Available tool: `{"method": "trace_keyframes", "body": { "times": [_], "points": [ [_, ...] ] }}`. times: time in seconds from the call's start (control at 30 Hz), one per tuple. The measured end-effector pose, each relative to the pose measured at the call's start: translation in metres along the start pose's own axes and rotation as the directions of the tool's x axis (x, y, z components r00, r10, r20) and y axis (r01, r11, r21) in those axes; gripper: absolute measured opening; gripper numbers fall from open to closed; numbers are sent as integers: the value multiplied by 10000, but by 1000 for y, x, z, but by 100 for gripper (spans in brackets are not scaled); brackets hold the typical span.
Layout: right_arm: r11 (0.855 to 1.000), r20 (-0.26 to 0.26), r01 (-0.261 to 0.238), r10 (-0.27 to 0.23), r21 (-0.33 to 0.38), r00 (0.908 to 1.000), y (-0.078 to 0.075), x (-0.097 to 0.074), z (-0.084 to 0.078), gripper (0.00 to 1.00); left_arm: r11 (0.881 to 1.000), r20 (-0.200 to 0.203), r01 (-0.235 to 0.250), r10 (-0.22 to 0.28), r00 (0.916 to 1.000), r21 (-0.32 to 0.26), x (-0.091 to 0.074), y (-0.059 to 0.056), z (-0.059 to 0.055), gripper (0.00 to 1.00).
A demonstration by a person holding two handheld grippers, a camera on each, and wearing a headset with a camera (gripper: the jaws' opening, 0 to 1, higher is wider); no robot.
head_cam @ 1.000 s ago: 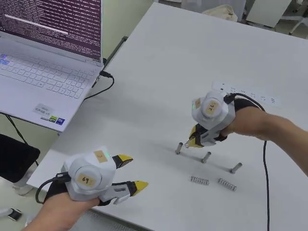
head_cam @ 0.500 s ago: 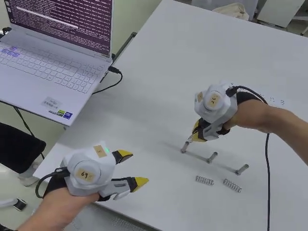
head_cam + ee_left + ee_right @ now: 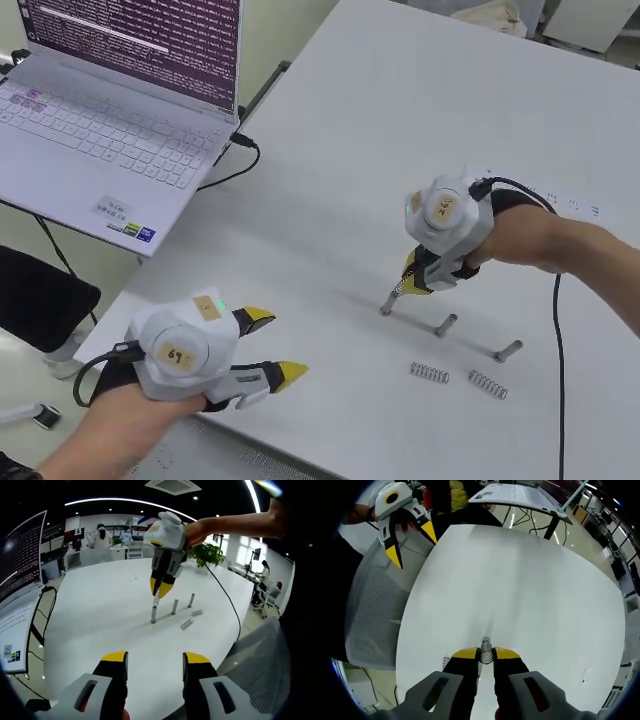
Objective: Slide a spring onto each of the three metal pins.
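Head view: clamped a spring (image 3: 399, 290) in the right gripper (image 3: 409, 286) fingers atop the leftmost pin (image 3: 386, 305); held left gripper (image 3: 275, 346) fingers apart above the near edge of the tabletop (image 3: 400, 120).

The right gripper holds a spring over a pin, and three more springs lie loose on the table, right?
No: the head view shows two lying loose, not three: a first loose spring and a second loose spring. The right gripper does hold a spring over a pin.
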State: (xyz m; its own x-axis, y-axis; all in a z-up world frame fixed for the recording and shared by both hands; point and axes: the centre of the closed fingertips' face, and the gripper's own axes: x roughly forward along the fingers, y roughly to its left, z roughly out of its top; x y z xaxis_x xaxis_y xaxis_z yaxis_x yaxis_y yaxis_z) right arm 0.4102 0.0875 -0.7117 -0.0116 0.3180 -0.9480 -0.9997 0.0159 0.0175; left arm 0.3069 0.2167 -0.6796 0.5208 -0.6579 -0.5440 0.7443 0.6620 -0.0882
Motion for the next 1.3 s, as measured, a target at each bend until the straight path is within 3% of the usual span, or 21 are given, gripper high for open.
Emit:
{"method": "trace_keyframes", "body": {
  "times": [1.3],
  "points": [
    [9979,-647,-337,301,-554,9974,5,26,-1,9,9997,-1,-112,112,9999,-206,0,4,-2,37]
  ]
}}
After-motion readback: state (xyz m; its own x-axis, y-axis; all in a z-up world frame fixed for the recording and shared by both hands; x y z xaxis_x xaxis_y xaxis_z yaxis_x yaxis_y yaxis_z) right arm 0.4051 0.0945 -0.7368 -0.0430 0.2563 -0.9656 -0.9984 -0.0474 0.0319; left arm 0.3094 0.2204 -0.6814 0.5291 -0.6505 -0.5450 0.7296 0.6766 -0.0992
